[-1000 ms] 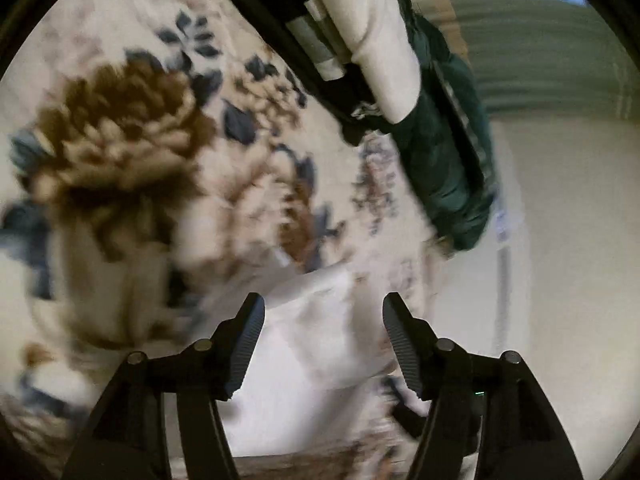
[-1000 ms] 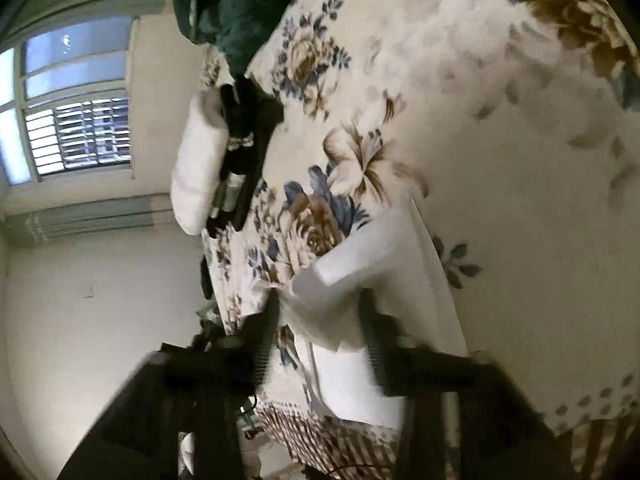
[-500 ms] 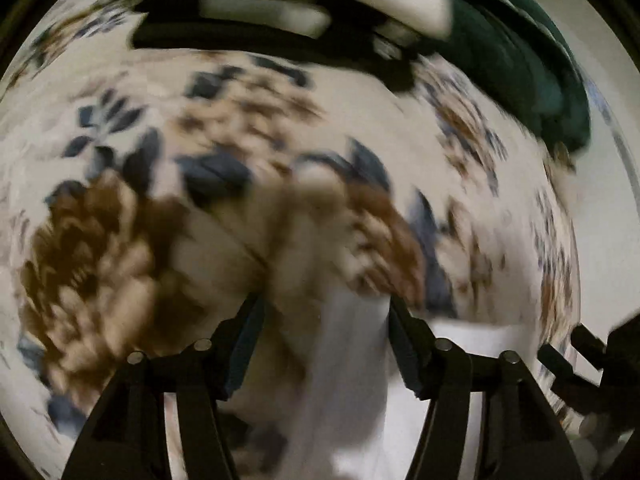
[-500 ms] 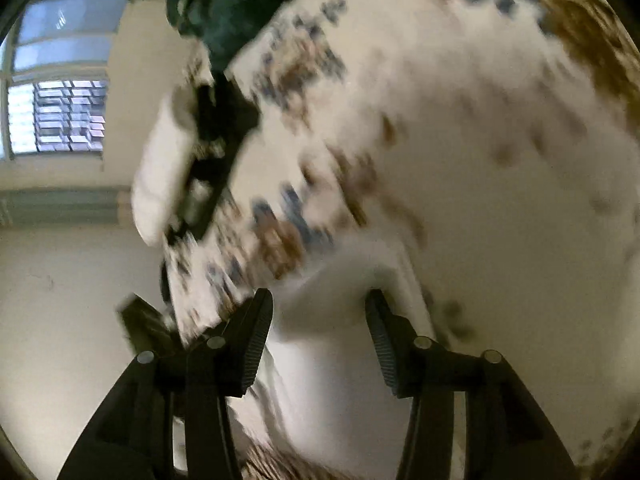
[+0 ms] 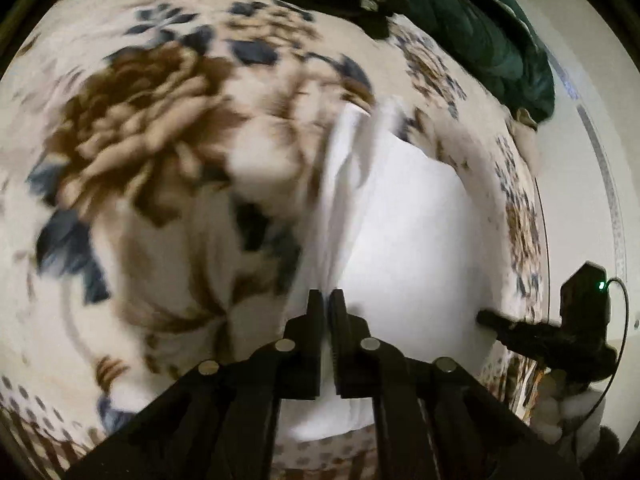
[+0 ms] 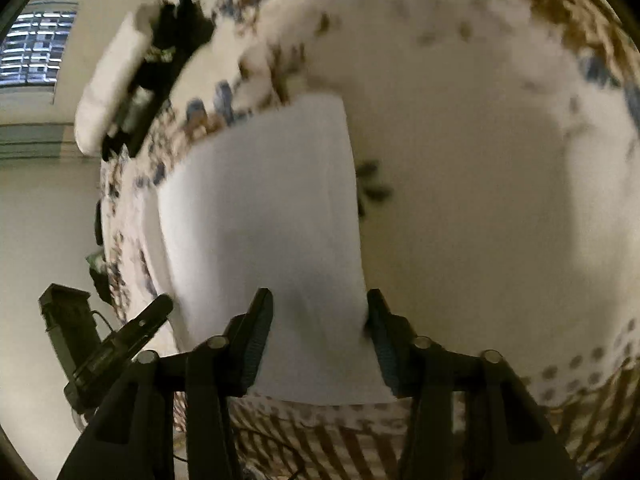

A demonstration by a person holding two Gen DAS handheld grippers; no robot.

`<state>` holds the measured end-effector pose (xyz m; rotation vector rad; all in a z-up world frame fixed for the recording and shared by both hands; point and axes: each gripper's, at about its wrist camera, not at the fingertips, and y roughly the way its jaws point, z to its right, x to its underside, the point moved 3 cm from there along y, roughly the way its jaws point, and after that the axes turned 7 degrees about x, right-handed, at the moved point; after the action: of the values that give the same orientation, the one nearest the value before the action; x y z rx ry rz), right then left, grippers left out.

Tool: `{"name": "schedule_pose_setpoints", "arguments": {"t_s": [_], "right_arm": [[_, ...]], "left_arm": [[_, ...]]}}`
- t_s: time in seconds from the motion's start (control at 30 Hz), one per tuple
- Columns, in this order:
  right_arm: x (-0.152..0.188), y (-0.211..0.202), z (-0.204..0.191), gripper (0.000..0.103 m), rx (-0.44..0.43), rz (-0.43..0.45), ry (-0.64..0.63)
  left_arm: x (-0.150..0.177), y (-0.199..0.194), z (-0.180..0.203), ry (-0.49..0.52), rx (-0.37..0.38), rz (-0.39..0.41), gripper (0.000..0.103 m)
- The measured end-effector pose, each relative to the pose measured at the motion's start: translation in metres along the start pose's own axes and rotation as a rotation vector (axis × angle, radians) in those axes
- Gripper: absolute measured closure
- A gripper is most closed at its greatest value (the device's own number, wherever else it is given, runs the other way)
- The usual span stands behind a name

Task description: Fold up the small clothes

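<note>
Roughly mid-fold: my left hand-held gripper point(image 5: 325, 312) is clenched on an edge of the white garment point(image 5: 404, 216), which lies on the floral bedspread point(image 5: 152, 128) near the bed's edge. My right hand-held gripper point(image 6: 320, 320) is released, jaws straddling the cloth's near edge. At least one fold seems left. Dark green quilt point(image 5: 480, 36) and black-and-white clothes point(image 6: 120, 80) sit well apart, not obstructing.

White garment point(image 5: 404, 232): smooth matt cloth. Floral blanket point(image 5: 152, 128): soft fleecy cloth.
</note>
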<state>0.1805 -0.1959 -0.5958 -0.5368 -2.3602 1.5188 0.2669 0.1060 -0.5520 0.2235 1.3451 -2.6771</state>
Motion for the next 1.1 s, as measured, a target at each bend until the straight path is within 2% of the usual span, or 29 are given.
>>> {"name": "schedule_pose_setpoints", "arguments": {"t_s": [0.03,0.07,0.13,0.17,0.2,0.27,0.3,0.33,0.37,0.4,0.47,0.5,0.53,0.6,0.63,0.67,0.73,0.83,0.9,0.97,1.0,1.07,1.1], "right_arm": [[0.002,0.004,0.000,0.093,0.019,0.004,-0.004],[0.002,0.005,0.001,0.093,0.031,0.014,0.003],[0.000,0.004,0.002,0.095,0.057,0.034,0.015],[-0.001,0.003,0.002,0.095,0.062,0.035,0.016],[-0.002,0.002,0.002,0.095,0.055,0.027,0.017],[0.001,-0.004,0.003,0.094,0.051,0.002,0.013],[0.003,-0.005,0.003,0.088,0.049,-0.004,0.015],[0.005,-0.009,0.006,0.081,0.044,-0.011,0.022],[0.009,-0.014,0.009,0.077,0.039,-0.016,0.030],[0.011,-0.016,0.010,0.070,0.032,-0.020,0.035],[0.021,-0.017,0.013,0.066,0.019,-0.045,0.027],[0.025,-0.013,0.013,0.060,0.016,-0.067,0.023],[0.031,-0.007,0.014,0.060,0.005,-0.100,0.024],[0.040,0.004,0.013,0.062,-0.022,-0.130,0.020],[0.041,0.004,0.013,0.089,-0.020,-0.114,0.022],[0.041,0.003,0.013,0.094,-0.010,-0.096,0.020],[0.040,-0.002,0.010,0.095,0.018,-0.078,0.012],[0.038,-0.009,0.005,0.095,0.058,-0.052,-0.022],[0.039,-0.006,0.005,0.095,0.079,-0.064,-0.035],[0.036,-0.002,0.007,0.094,0.067,-0.106,-0.033],[0.034,-0.003,0.009,0.092,0.054,-0.116,-0.030],[0.027,-0.015,0.014,0.084,0.031,-0.088,-0.022],[0.021,-0.025,0.017,0.070,0.022,-0.050,-0.015]], "left_arm": [[-0.002,-0.007,-0.010,-0.035,-0.020,0.019,0.101],[-0.005,-0.018,-0.020,-0.053,-0.083,0.053,0.101],[-0.008,-0.036,-0.039,-0.105,-0.122,0.084,0.100],[-0.006,-0.043,-0.046,-0.145,-0.106,0.084,0.100],[-0.003,-0.047,-0.047,-0.170,-0.046,0.076,0.098],[0.012,-0.045,-0.036,-0.130,-0.016,0.030,0.081],[0.021,-0.042,-0.029,-0.095,-0.003,0.004,0.068],[0.032,-0.036,-0.021,-0.058,0.004,-0.030,0.063],[0.043,-0.029,-0.014,-0.029,-0.001,-0.067,0.063],[0.050,-0.022,-0.012,-0.010,-0.011,-0.085,0.063],[0.064,-0.006,-0.006,0.012,-0.040,-0.099,0.067],[0.067,-0.003,-0.004,0.016,-0.035,-0.078,0.087],[0.070,-0.001,-0.003,0.022,-0.039,-0.058,0.099],[0.071,-0.006,0.001,0.028,-0.047,-0.013,0.099],[0.071,-0.011,0.003,0.023,-0.044,0.015,0.099],[0.071,-0.018,0.003,0.021,-0.042,0.034,0.100],[0.069,-0.023,-0.002,0.032,-0.067,0.042,0.101],[0.068,-0.020,-0.030,-0.007,-0.125,0.004,0.103],[0.066,-0.019,-0.046,-0.058,-0.104,-0.032,0.103],[0.057,-0.031,-0.051,-0.099,-0.097,-0.009,0.101],[0.049,-0.036,-0.046,-0.103,-0.057,0.007,0.099],[0.030,-0.035,-0.035,-0.114,-0.004,0.024,0.085],[0.017,-0.031,-0.028,-0.109,0.030,0.038,0.066]]}}
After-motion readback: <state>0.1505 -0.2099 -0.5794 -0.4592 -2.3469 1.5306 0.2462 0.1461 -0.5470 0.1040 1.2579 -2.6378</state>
